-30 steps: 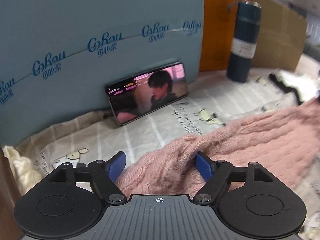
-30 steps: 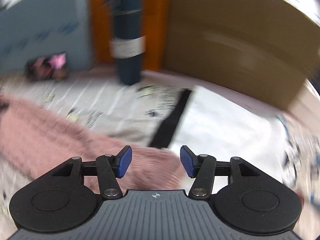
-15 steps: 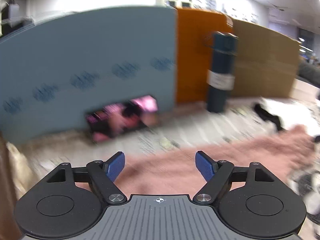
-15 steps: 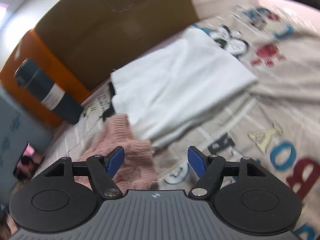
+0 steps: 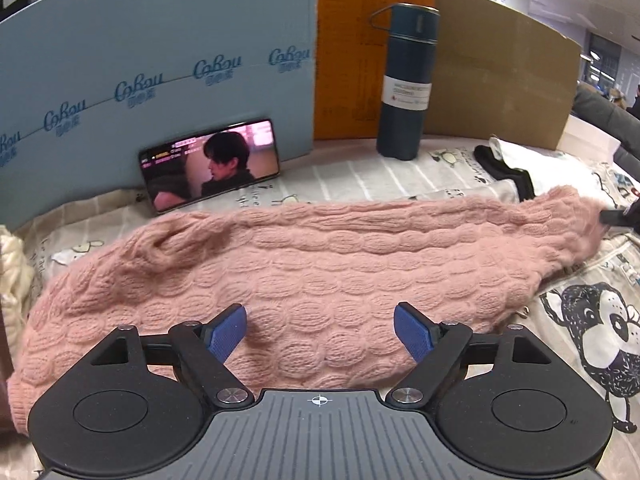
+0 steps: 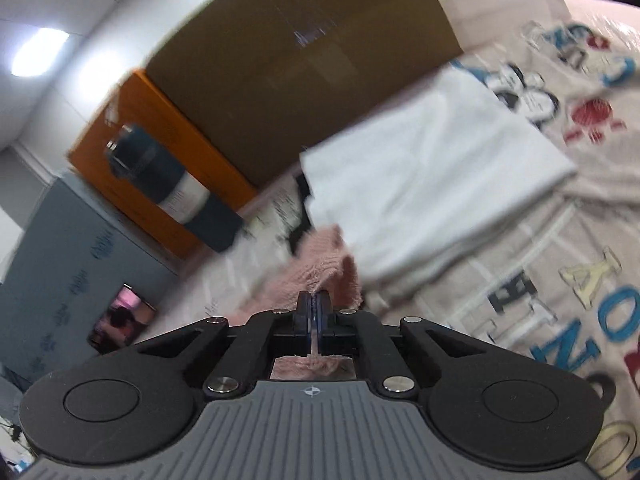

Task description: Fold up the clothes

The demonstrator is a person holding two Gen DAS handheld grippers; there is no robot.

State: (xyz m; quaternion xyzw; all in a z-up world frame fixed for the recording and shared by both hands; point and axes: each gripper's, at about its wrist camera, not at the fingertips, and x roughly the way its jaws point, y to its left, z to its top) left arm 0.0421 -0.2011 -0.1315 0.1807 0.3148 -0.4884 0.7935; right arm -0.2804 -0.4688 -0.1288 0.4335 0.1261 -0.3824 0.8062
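Item: pink cable-knit wool sweater, lying on a printed cartoon-pattern cloth that covers the table. Long axis runs left to right across the left wrist view, one end bunched near the lower left, the other tapering toward the right edge.

Left gripper: jaws wide apart, nothing between the pads; it hovers over the near edge of the sweater, the knit directly ahead and below. Contact cannot be told.

Right gripper: jaws together, clamped on a tuft of the sweater's far right end; pink knit shows ahead of and behind the pads.

Judgement: the right end is secured, the left end is free; the left hand is the nearer to that free end, which lies to its lower left.

Also present: folded white garment just beside the pinched end; dark teal flask, upright; phone propped against a blue board; brown cardboard panel.
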